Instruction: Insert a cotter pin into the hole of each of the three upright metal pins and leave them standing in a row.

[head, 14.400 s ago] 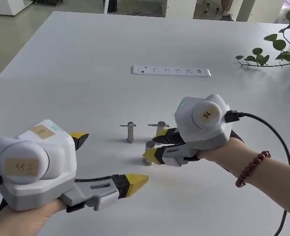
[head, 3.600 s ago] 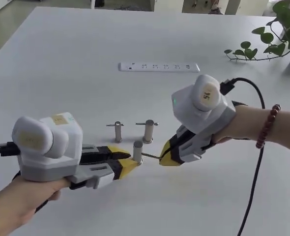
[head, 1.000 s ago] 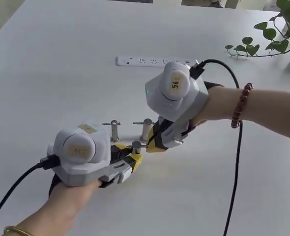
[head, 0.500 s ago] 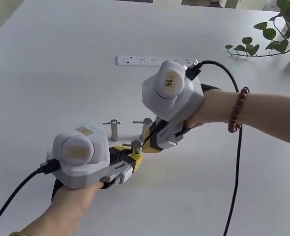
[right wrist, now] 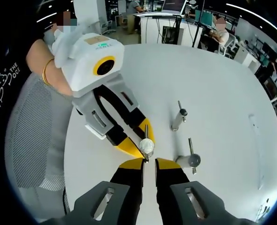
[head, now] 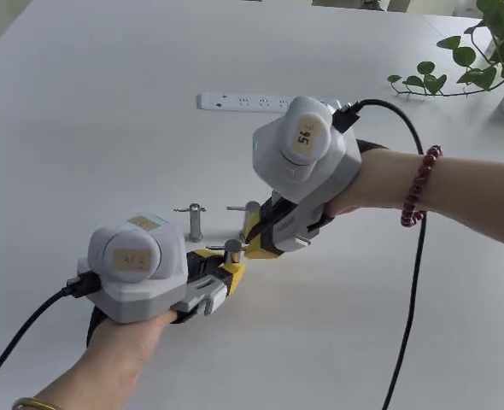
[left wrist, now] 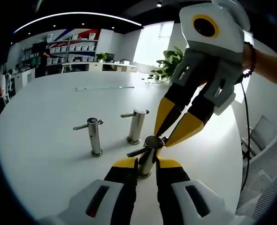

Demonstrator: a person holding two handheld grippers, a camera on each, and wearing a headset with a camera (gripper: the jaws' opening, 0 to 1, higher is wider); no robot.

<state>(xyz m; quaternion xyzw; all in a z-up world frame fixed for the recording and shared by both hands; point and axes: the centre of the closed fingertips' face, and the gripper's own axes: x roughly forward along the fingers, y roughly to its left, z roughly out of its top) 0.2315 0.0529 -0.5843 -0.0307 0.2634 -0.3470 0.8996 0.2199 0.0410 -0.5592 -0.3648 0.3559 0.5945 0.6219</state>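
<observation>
Cotter pin (left wrist: 134, 151) in clamped metal pin (left wrist: 148, 157)

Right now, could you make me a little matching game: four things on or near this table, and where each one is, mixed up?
Things:
1. nearest metal pin
2. power strip
3. plant
4. bead bracelet

Places:
A. on the wrist behind the right gripper
B. lying flat at the far side of the table
C. held low down by the left gripper, with a cotter pin through its top
D. at the table's far right corner

Pairs: 1-C, 2-B, 3-D, 4-A.
</observation>
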